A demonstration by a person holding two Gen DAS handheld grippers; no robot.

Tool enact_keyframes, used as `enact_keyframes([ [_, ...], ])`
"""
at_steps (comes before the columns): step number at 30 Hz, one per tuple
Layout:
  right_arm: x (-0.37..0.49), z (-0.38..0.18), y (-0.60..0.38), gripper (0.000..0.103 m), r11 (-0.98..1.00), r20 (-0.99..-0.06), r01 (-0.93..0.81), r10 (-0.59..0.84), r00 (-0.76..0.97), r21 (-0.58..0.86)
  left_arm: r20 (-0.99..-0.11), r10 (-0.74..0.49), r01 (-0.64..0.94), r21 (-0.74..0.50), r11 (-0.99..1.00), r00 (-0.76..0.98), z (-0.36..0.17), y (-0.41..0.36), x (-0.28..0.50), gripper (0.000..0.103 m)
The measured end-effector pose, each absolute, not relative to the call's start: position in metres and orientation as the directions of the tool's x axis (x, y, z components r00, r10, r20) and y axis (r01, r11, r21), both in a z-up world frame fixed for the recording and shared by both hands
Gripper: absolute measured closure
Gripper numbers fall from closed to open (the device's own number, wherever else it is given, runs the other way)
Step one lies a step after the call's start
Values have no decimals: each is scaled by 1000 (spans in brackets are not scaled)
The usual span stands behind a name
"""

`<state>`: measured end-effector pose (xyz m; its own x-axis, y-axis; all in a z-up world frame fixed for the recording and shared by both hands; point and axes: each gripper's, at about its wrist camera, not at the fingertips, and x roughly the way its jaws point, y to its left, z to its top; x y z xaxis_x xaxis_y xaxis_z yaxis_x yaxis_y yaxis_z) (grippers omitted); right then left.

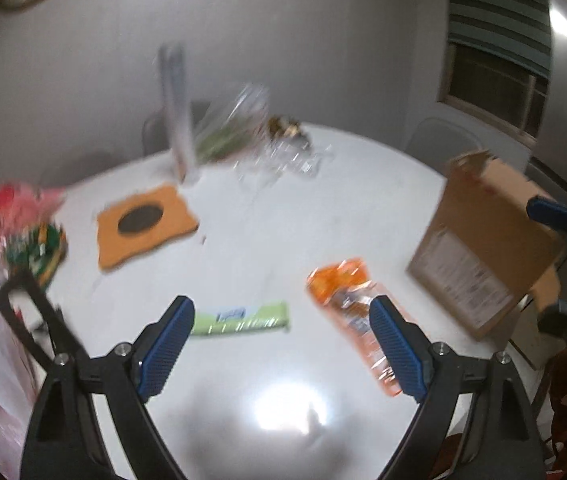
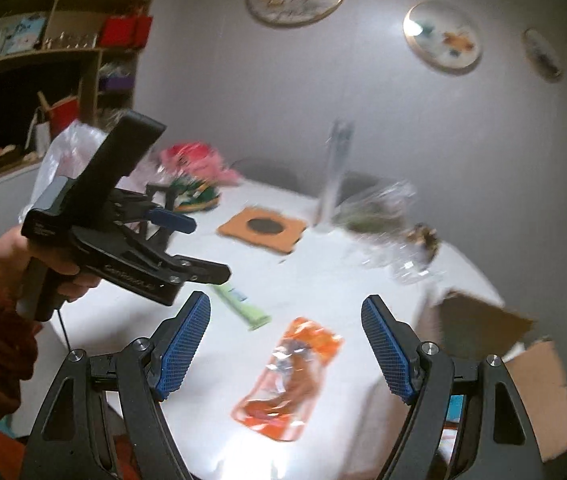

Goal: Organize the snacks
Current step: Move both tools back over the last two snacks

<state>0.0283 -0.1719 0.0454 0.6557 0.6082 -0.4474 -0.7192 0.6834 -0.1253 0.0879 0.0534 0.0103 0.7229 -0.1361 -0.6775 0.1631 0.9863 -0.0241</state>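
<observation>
While both claws gape empty, the orange snack packet (image 2: 289, 376) lies below the right claw (image 2: 285, 312).

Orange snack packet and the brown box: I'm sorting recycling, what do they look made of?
The orange snack packet looks like thin glossy plastic film: it is crinkled, shiny, with a clear window. The brown box looks like matte corrugated cardboard: plain brown, with stiff open flaps.

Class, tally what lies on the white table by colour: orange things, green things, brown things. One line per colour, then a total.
Orange: 2, the orange snack packet and the orange mat
Green: 1, the green snack bar
Brown: 1, the cardboard box
Total: 4
</observation>
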Motion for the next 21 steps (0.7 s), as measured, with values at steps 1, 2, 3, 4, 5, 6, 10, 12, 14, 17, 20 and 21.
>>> enact_keyframes([
  [1, 32, 38, -167, 27, 676, -464, -728, 611, 641, -115, -694, -133, 147, -40, 988, 708, -1, 61, 90, 16],
  [2, 37, 27, -159, 27, 667, -487, -739, 615, 620, -99, -707, -131, 133, -53, 990, 695, -10, 65, 92, 16],
  [3, 43, 17, -153, 27, 661, -504, -745, 616, 605, -87, -720, -130, 120, -65, 991, 682, -20, 70, 94, 16],
  [4, 47, 7, -148, 27, 657, -522, -750, 615, 591, -74, -737, -127, 103, -78, 992, 664, -33, 76, 97, 16],
  [5, 51, -2, -144, 27, 657, -538, -751, 612, 580, -63, -747, -122, 90, -83, 992, 654, -41, 80, 100, 16],
  [6, 59, -16, -141, 27, 661, -559, -749, 606, 567, -44, -757, -112, 76, -83, 994, 643, -50, 83, 101, 16],
  [10, 79, -55, -136, 27, 683, -620, -730, 579, 529, 15, -800, -124, 52, -116, 992, 587, -79, 88, 116, 16],
  [12, 88, -70, -137, 27, 695, -640, -718, 566, 520, 32, -814, -137, 46, -134, 990, 565, -88, 89, 123, 16],
  [14, 95, -79, -138, 27, 704, -651, -709, 557, 516, 40, -821, -170, 41, -176, 984, 546, -94, 92, 132, 16],
  [17, 104, -88, -139, 27, 710, -664, -703, 551, 506, 53, -826, -186, 14, -211, 977, 533, -98, 97, 147, 16],
  [20, 110, -93, -141, 27, 709, -669, -703, 551, 499, 59, -834, -172, -9, -207, 978, 524, -100, 97, 162, 16],
  [21, 112, -95, -141, 27, 709, -669, -703, 550, 499, 58, -838, -161, -15, -198, 980, 522, -101, 97, 167, 16],
])
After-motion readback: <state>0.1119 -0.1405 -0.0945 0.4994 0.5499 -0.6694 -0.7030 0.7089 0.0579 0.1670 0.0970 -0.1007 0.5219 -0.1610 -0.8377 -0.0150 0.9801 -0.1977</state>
